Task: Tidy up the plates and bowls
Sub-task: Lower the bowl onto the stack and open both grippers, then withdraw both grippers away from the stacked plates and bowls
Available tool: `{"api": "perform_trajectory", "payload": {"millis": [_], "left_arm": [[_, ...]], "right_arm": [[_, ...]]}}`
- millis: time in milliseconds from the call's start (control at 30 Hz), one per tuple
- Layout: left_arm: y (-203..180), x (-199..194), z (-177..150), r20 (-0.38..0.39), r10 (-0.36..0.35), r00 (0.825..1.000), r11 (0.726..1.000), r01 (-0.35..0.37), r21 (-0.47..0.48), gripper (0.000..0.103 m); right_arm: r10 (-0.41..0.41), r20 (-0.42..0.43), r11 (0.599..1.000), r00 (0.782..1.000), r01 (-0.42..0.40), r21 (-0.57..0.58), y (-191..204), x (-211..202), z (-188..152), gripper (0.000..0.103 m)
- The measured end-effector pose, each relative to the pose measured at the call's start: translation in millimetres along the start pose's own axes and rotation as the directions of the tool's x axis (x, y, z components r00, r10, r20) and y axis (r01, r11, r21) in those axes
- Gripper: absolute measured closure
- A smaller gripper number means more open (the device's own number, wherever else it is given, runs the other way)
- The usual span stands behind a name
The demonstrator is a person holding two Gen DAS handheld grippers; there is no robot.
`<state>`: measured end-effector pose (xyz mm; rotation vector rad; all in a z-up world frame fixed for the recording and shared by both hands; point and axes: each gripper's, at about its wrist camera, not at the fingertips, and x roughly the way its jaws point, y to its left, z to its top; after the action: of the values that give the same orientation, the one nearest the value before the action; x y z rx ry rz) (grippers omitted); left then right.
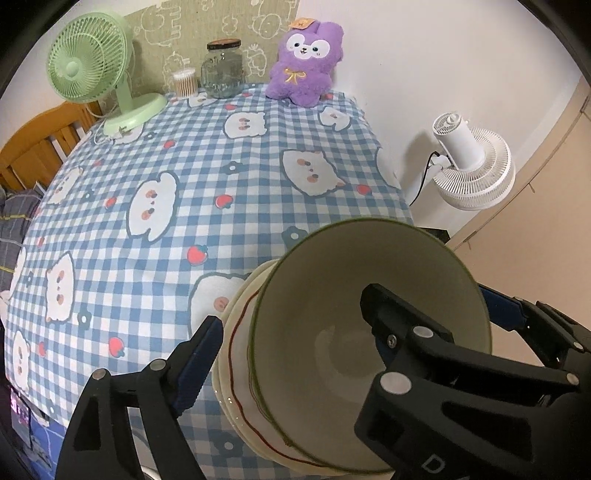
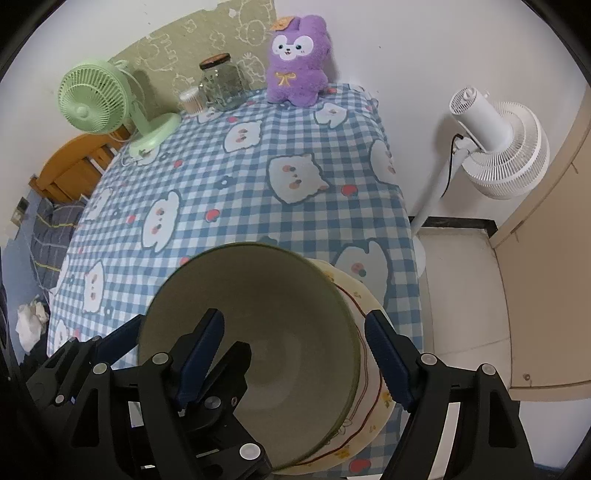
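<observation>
1. Both grippers, left gripper [image 1: 291,325] and right gripper [image 2: 295,332], straddle opposite walls of the green-rimmed bowl [image 1: 343,295], jaws apart, pads not pressing.
2. That bowl sits nested on the red-lined plates [image 1: 236,354] at the table's [image 1: 166,166] near edge.
3. Stacking looks done; no other dishes show on the cloth.

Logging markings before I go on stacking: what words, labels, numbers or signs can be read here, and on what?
"D": on the finger body of the left hand-held gripper, at the bottom of the left wrist view.
Orange tag on the purple plush toy: its mark is too small to read.
Glowing display at the lower left edge: blurred, unreadable.
Nothing else legible.
</observation>
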<state>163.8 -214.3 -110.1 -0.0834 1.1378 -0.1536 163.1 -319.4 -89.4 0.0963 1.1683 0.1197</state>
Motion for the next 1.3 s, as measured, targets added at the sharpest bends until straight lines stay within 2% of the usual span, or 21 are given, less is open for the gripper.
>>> {"api": "perform_trajectory", "payload": {"millis": [200, 500, 733, 900, 1100, 1200, 1300], "left_arm": [[-1.0, -20.2, 6.2, 0.053, 0.007, 0.999, 0.999, -0.008, 0.031, 0.016], [22.1, -62.8, 16.0, 0.171, 0.012, 0.985, 0.998, -0.021, 0.056, 0.016], [62.9, -96.1, 8.0, 0.253, 0.009, 0.968, 0.997, -0.03, 0.078, 0.016], [94.5, -115.5, -2.7, 0.296, 0.026, 0.955, 0.992, -0.06, 0.108, 0.016], [142.6, -133.1, -16.1, 0.331, 0.053, 0.942, 0.992, -0.089, 0.094, 0.016], [166.4, -141.7, -25.5, 0.355, 0.076, 0.932, 0.989, -0.116, 0.093, 0.016], [185.5, -145.8, -33.1, 0.359, 0.082, 0.93, 0.988, -0.123, 0.094, 0.016]], "right_arm": [[-0.038, 0.074, 0.999, 0.997, 0.038, 0.003, 9.5, -25.3, 4.7, 0.017], [-0.089, 0.206, 0.996, 0.975, 0.088, 0.013, 46.8, -65.3, 5.6, 0.017], [-0.066, 0.253, 0.997, 0.965, 0.055, 0.052, 91.1, -84.0, -7.4, 0.017], [-0.075, 0.278, 0.996, 0.958, 0.062, 0.057, 126.6, -92.8, -21.6, 0.017], [-0.124, 0.31, 0.988, 0.943, 0.09, 0.122, 159.2, -102.4, -40.5, 0.017], [-0.153, 0.341, 0.982, 0.928, 0.106, 0.154, 172.8, -106.4, -51.7, 0.017], [-0.179, 0.346, 0.979, 0.921, 0.132, 0.156, 186.8, -104.6, -63.1, 0.017]]}}
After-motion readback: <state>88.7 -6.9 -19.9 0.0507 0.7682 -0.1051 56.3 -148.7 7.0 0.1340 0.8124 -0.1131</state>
